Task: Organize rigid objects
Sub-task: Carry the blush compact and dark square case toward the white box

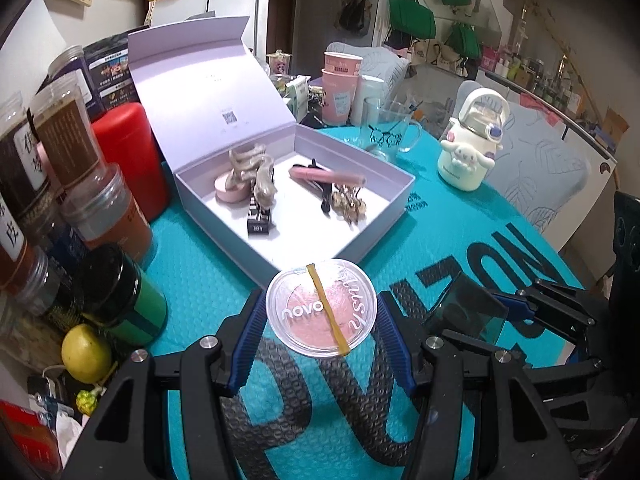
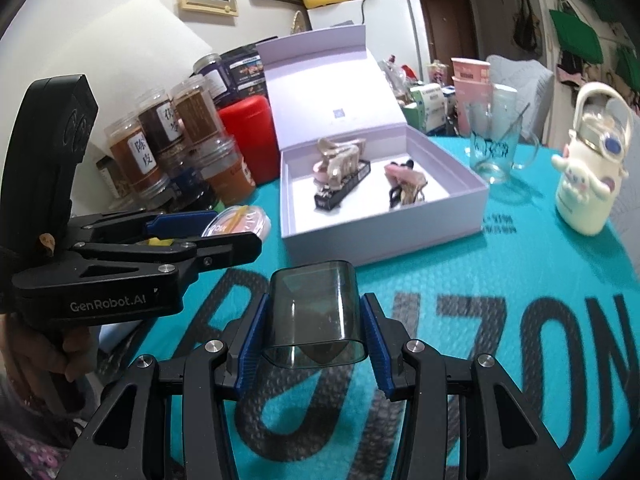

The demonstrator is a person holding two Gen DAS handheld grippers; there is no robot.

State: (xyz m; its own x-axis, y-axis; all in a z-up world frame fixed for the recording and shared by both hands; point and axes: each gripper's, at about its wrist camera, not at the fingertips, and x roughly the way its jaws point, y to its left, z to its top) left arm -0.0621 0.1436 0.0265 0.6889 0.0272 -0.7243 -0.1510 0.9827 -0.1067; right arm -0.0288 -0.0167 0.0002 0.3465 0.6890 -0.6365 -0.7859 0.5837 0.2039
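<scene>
- Bench (image 1: 460,240), covered with a teal padded mat bearing large dark lettering, carried everything; jars, a red canister and cups crowded its far and left edges.
- Lavender box (image 1: 360,240) sat open near the middle of the bench, lid (image 1: 200,80) standing up behind it. It already held a beige hair claw (image 1: 250,166), a pink round case (image 1: 230,194), a dark patterned stick (image 1: 259,216), a pink tube (image 1: 328,176) and a gold clip (image 1: 352,204). Judged: a good part of the sorting was done.
- White cartoon bottle (image 1: 468,152) and glass mug (image 1: 386,132) stood to the right of the box, outside it; unclear whether they belonged to the job.
- Left tool (image 1: 322,330) gripped a round clear blush compact (image 1: 322,308) by its rim, blue pads pressed on both sides, a yellow rubber band (image 1: 326,308) across the compact's lid. It was held above the mat just short of the box's near wall.
- Right tool (image 2: 314,330) was clamped on a smoky translucent cap (image 2: 314,316), open end toward the camera, likewise above the mat in front of the box and not yet over it.
- Judged remaining: both held items still needed to go into the box; free floor showed at its near side and right of the gold clip. Closing the lid perhaps after.
</scene>
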